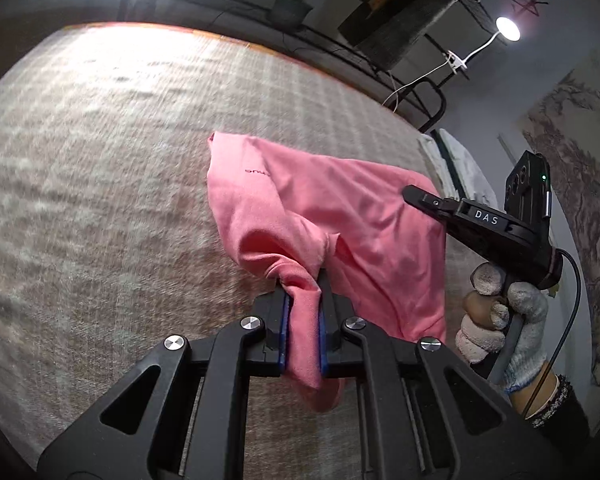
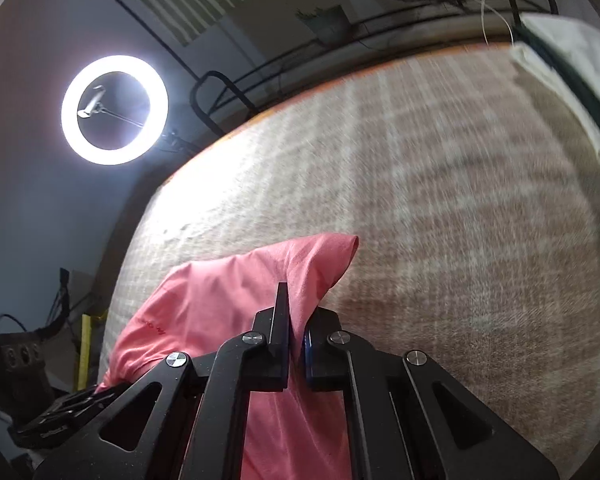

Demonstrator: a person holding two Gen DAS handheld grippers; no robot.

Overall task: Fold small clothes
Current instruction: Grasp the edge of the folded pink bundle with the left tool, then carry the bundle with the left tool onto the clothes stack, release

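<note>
Both claws — left claw (image 1: 304,300), right claw (image 2: 298,320) — clamp the pink garment (image 1: 320,208) bunched between their fingers.

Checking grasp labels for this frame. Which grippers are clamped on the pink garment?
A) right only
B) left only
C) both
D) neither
C. In the left wrist view the left gripper has a bunch of the pink garment pinched between its blue pads, and in the right wrist view the right gripper is shut on another fold of the same cloth, which hangs between them above the woven table cover.
</note>
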